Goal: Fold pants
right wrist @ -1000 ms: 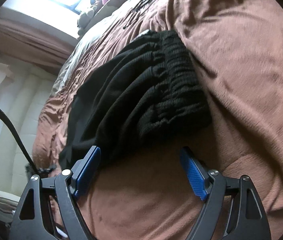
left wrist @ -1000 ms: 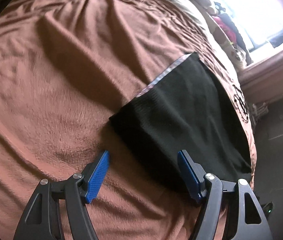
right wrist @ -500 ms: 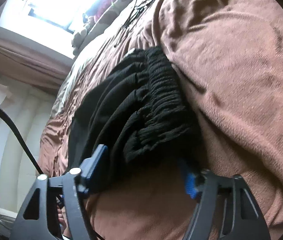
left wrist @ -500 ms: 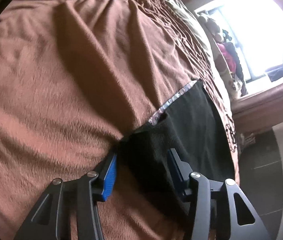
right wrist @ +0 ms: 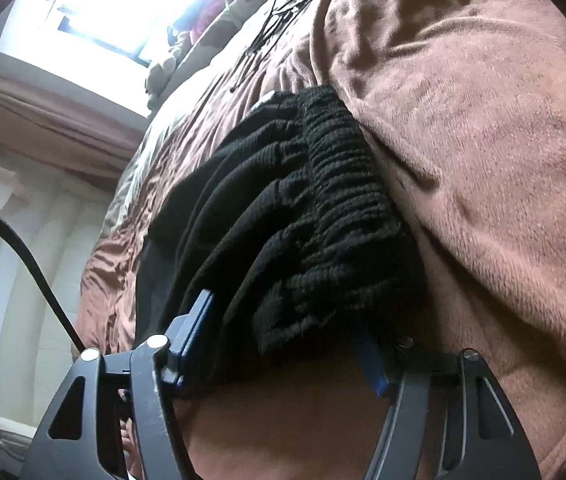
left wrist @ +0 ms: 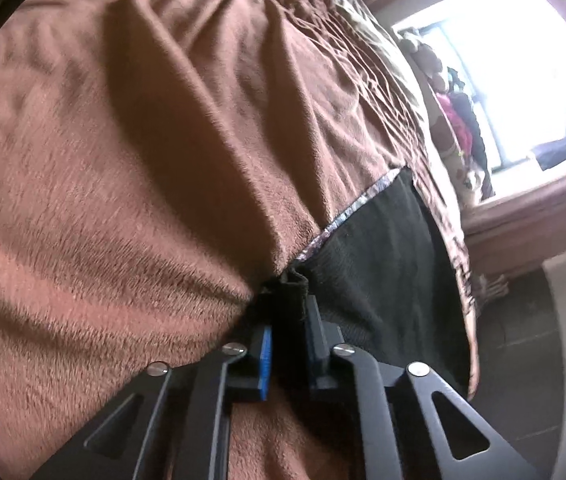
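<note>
Black knit pants [left wrist: 383, 272] lie on a brown fleece blanket [left wrist: 131, 184] spread over a bed. In the left wrist view my left gripper [left wrist: 289, 304] is closing on a pinched-up corner of the black cloth, which stands squeezed between the blue pads. A patterned hem strip [left wrist: 347, 216] runs along the pants' far edge. In the right wrist view the ribbed elastic waistband [right wrist: 343, 216] is bunched into thick folds. My right gripper [right wrist: 283, 320] is closing around its near end, with the fabric filling the gap and hiding most of the right pad.
A bright window [left wrist: 523, 80] with stuffed toys [right wrist: 163, 68] and clothes lies beyond the bed's far end. The bed edge drops to a dark floor [left wrist: 523, 340]. A black cable [right wrist: 31, 256] hangs at the left of the right wrist view.
Both grippers have gone from wide open beside the pants to closed around them. The left pinched the cloth corner into a ridge, and the right gathered the waistband end.
</note>
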